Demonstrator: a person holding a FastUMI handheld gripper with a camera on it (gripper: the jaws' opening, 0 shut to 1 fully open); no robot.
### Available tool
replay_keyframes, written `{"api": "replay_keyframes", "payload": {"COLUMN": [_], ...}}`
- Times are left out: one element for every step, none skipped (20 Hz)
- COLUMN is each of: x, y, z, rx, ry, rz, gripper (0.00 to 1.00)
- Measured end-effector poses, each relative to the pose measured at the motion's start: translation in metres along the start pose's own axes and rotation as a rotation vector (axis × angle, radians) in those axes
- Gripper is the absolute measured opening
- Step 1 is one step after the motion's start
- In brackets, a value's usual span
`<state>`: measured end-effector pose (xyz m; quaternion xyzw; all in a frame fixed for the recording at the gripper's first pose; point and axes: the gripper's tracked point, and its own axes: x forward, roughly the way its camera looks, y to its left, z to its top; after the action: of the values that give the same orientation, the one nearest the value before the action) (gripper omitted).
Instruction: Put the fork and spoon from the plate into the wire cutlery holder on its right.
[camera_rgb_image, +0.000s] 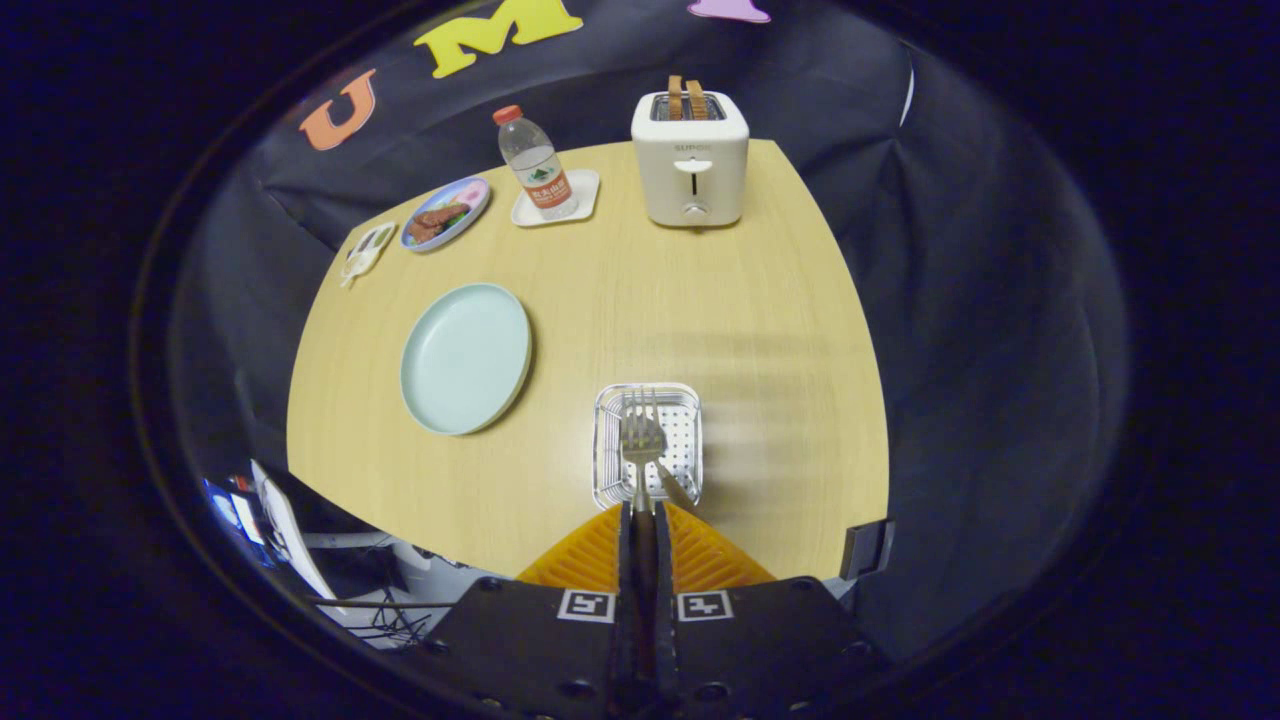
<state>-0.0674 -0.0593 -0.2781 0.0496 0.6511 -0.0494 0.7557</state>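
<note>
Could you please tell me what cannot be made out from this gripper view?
- Fork handle: hidden between the shut tongs.
- Holder near edge: covered by the tongs.
- The second utensil in the holder: mostly hidden by the fork and tongs, so spoon or not is unclear.
- Small dish past the plate: contents too small.

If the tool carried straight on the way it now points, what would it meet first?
Most likely the wire cutlery holder. The tool is shut on the fork, whose tines already hang over the holder, just ahead of the fingers. Depth is unclear, but the fork would probably reach the holder's perforated floor first.
</note>
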Motion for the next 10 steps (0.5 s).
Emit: {"api": "replay_keyframes", "payload": {"x": [0.002,-0.001,0.0,0.0,-0.001,-0.001,-0.002,-0.002,-0.004,-0.007], "y": [0.001,0.004,0.004,0.004,0.005,0.006,0.007,0.007,0.008,0.01], "z": [-0.001,0.002,0.003,0.004,0.005,0.006,0.009,0.011,0.016,0.019], "rx": [0.008,0.017,0.022,0.026,0.027,0.028,0.027,0.023,0.015,0.009], "ry": [0.005,0.008,0.004,0.001,0.0,-0.006,-0.02,-0.035,-0.053,-0.079], "rz": [0.005,0.009,0.008,0.008,0.009,0.009,0.009,0.007,0.004,0.005], "gripper": [0.08,0.06,0.04,0.01,0.01,0.01,0.01,0.02,0.06,0.06]}}
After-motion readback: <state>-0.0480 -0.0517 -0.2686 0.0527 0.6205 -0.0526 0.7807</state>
